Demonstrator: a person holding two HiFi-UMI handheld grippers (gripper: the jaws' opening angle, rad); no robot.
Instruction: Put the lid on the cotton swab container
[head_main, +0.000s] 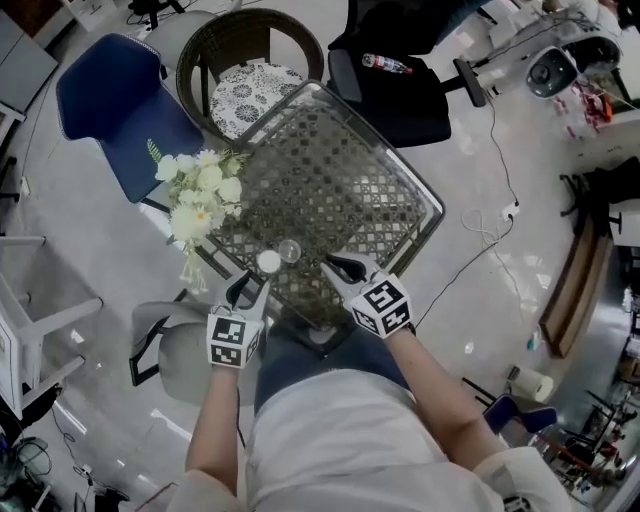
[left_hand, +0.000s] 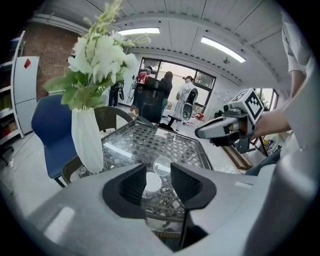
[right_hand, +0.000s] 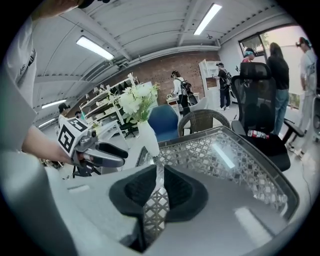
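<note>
The left claw (head_main: 250, 283) hangs over the near edge of the table (head_main: 400, 170), jaws set wide. The container (head_main: 268, 262), clear with white swabs showing at its top, stands right at its fingertips. In the left gripper view the container (left_hand: 152, 184) sits in the gap between the two jaws of the claw (left_hand: 157, 171). Whether either pad touches it cannot be told. The lid (head_main: 290, 250) is off. It lies flat on the glass just past the container, ahead of the left claw and a little toward the right one. Through the left jaws the lid (left_hand: 161, 165) shows as a clear disc beyond the swabs.

The right claw (head_main: 338, 265) is level with the left, just beside the lid on its far side. Its jaws are narrow, with only a slim slit between them. In the right gripper view nothing stands in that slit of the claw (right_hand: 158, 171) but the lattice of the table (right_hand: 235, 160).

A white vase (left_hand: 87, 140) of flowers (head_main: 200, 195) stands ahead of the left claw and to its left, near the table's edge. From the right claw the vase (right_hand: 148, 137) rises straight ahead beyond the jaws, with the left claw (right_hand: 95, 152) off to its left. From the left claw the right claw (left_hand: 225, 127) shows up and to the right.
</note>
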